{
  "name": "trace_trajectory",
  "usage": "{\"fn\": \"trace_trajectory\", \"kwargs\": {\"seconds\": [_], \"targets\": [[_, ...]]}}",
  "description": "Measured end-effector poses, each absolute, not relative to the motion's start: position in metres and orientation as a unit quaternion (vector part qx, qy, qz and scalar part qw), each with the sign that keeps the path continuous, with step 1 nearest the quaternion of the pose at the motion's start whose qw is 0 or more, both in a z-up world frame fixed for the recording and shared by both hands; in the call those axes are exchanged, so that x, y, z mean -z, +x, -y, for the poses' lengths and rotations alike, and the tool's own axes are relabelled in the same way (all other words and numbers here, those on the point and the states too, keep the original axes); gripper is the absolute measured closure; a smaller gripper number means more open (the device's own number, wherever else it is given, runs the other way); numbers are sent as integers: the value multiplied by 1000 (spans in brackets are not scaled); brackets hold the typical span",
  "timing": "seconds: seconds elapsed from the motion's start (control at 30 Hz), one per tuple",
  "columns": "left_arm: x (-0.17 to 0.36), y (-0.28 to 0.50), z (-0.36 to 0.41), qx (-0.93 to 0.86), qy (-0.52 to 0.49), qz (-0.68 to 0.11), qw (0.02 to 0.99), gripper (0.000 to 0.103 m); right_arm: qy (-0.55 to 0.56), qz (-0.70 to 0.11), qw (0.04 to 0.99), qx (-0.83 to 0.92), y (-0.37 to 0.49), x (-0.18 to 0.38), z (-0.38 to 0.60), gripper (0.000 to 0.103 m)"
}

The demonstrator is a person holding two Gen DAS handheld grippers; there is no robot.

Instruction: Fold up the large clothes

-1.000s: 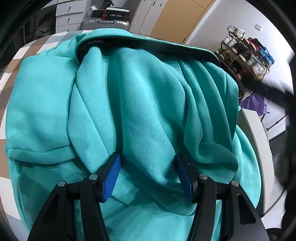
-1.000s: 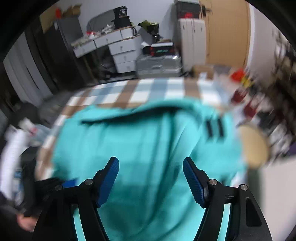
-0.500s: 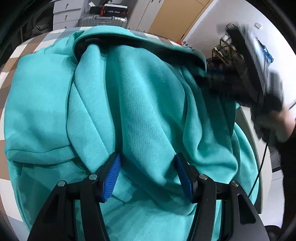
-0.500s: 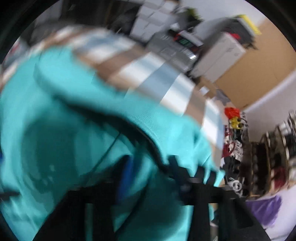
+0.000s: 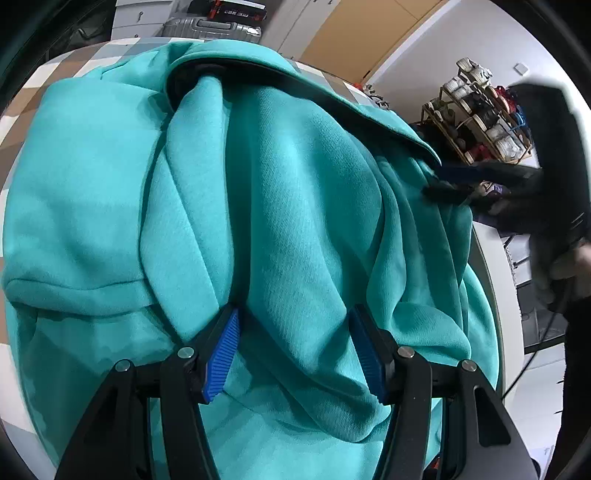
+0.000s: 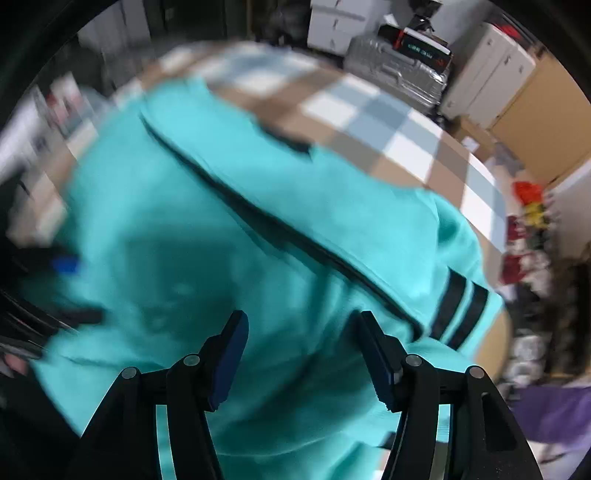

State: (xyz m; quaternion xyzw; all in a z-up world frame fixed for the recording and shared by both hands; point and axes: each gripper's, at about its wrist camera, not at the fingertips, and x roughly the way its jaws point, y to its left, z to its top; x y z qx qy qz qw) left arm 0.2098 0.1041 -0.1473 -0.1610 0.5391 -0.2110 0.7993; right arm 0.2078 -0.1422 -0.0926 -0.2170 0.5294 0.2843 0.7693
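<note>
The teal sweatshirt (image 5: 280,206) lies bunched in loose folds on the checkered tablecloth (image 6: 369,110), its cuff with two black stripes (image 6: 460,308) toward my right. My left gripper (image 5: 293,350) has its jaws spread wide with a ridge of the fabric rising between the blue pads (image 5: 221,354); whether they pinch it I cannot tell. My right gripper (image 6: 306,354) hangs wide open over the cloth, gripping nothing. A silver suitcase (image 5: 212,29) stands beyond the table.

My right wrist view is motion-blurred; the teal garment (image 6: 229,229) runs past my frame's bottom edge.
</note>
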Motion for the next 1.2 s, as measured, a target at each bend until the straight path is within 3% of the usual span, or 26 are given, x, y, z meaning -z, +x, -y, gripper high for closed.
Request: {"fn": "trace_trajectory", "kwargs": {"seconds": [0.13,0.27,0.4,0.5,0.67,0.73,0.83,0.87,0.93,1.2], "targets": [[149,206,-116,218,-198,-540,789,49,-73,-494,806,-319,222,45,136,43],[154,206,-130,229,-239,-541,773,49,8,-521,801,-296,253,54,95,45],[157,204,-136,234,-255,-546,763,49,-63,-578,772,-257,267,103,41,79],[160,200,-143,239,-260,-552,755,49,-113,-616,743,-236,259,147,28,79],[159,189,-158,250,-248,-555,754,49,-156,-626,717,-263,238,137,41,81],[160,188,-161,247,-245,-557,754,49,-181,-647,702,-235,238,140,45,79],[161,184,-168,235,-258,-560,751,49,-193,-598,735,-255,231,111,30,75],[160,182,-171,233,-264,-559,751,49,-206,-567,753,-263,225,99,22,70],[158,175,-180,225,-267,-555,755,49,-245,-506,779,-276,210,81,-2,49],[150,155,-227,179,-295,-539,768,49,-404,-393,776,-281,172,88,-85,48]]}}
